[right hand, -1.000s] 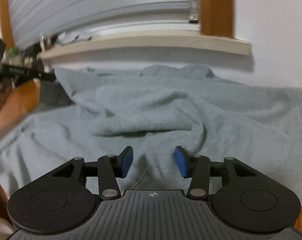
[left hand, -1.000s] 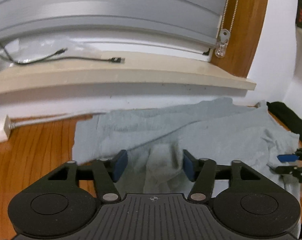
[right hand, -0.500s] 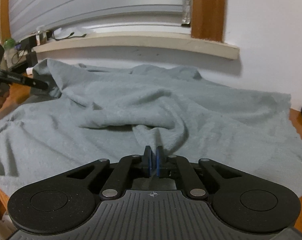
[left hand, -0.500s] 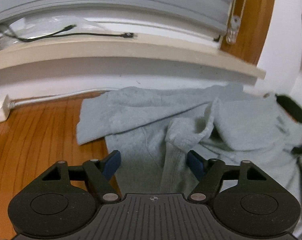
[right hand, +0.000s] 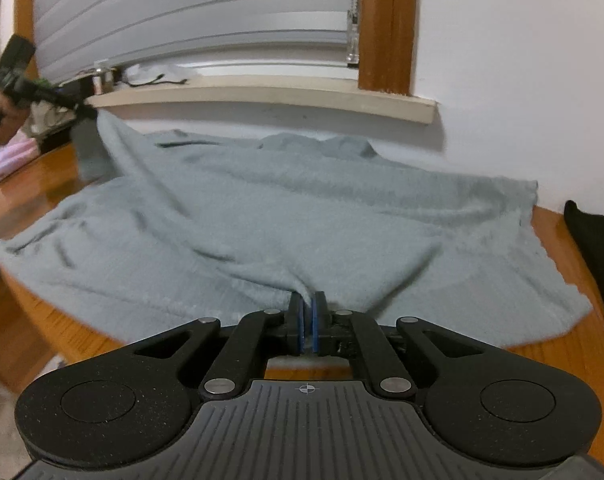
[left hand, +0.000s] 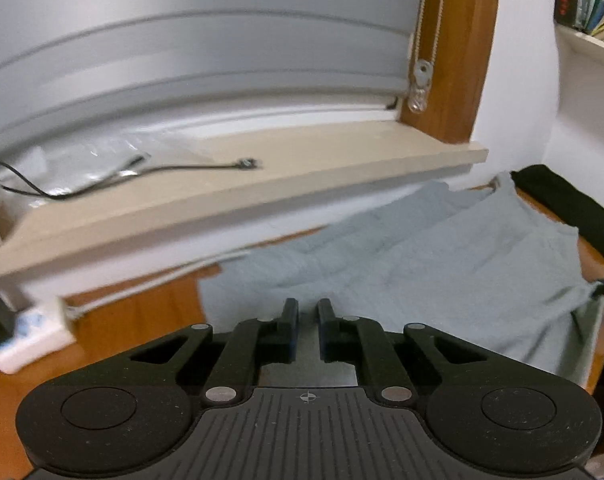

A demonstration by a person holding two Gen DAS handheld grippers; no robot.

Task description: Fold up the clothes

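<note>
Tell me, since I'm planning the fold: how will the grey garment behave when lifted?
Probably floppy: the grey garment drapes from the left gripper and puckers at the right gripper. Likely light and grippy, judging by its fuzzy knit.

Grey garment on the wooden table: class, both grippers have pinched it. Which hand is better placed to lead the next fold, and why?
Probably the left gripper: it already holds its corner of the grey garment raised off the wooden table. The right gripper pinches the near edge low, fit to anchor.
</note>
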